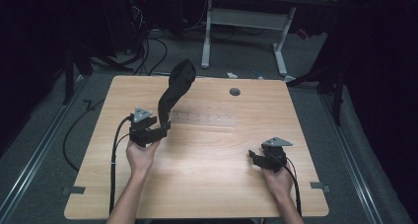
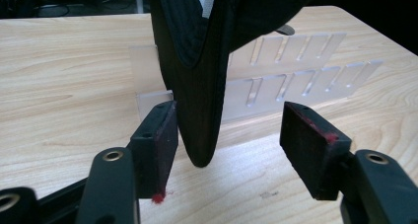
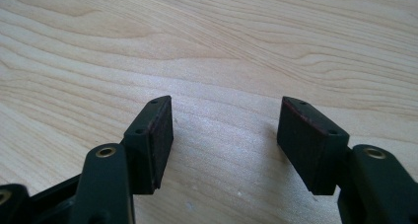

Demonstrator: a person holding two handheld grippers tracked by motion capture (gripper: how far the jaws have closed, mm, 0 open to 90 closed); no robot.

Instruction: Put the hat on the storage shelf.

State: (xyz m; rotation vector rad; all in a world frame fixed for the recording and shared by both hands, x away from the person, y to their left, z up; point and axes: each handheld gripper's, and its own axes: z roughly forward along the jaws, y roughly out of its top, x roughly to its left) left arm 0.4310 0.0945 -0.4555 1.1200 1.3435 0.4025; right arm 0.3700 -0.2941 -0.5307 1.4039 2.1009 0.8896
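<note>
A black cap-like fabric thing stands tall and leans over a clear slotted rack lying flat on the wooden table. My left gripper is at its lower end, left of the rack. In the left gripper view the black thing's narrow lower tip hangs between the jaws, close against the left pad and well apart from the right pad; the gripper is open. The rack lies just behind. My right gripper rests near the table's right side, open over bare wood.
A round grey grommet sits in the table's far middle. Beyond the table stands a white-legged desk, with cables on the floor at the back left. Metal rails run along the floor on both sides.
</note>
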